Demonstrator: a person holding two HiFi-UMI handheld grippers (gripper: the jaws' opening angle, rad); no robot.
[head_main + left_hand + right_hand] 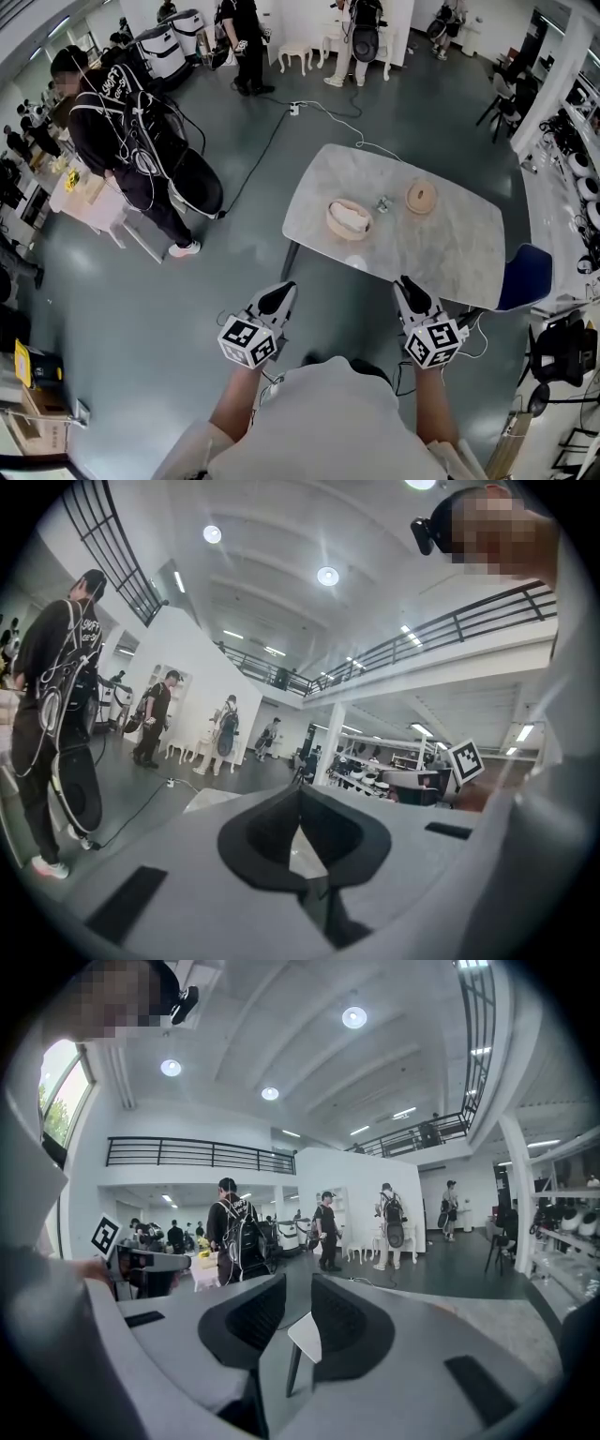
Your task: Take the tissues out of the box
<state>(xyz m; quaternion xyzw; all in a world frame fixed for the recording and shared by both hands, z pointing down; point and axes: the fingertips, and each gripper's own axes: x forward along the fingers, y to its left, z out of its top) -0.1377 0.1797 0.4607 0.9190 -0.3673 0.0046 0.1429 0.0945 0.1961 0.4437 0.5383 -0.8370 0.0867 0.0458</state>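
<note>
A round wooden tissue box (pixel 348 219) with white tissue showing at its top stands on the marble table (pixel 450 253). Beside it lie a small metal item (pixel 382 203) and a round wooden lid (pixel 421 196). Both grippers are held short of the table's near edge, well apart from the box. My left gripper (pixel 281 289) (pixel 300 794) points toward the table's near left corner, and its jaws meet at the tips with nothing in them. My right gripper (pixel 405 281) (pixel 298 1283) shows a clear gap between its pads, with only the table corner (pixel 305 1335) seen through it.
A person with a black backpack (pixel 131 141) stands at the left by a small white table (pixel 94 202). A blue chair (pixel 525 277) sits at the table's right end. A black cable (pixel 262 155) runs across the floor. Other people stand far back.
</note>
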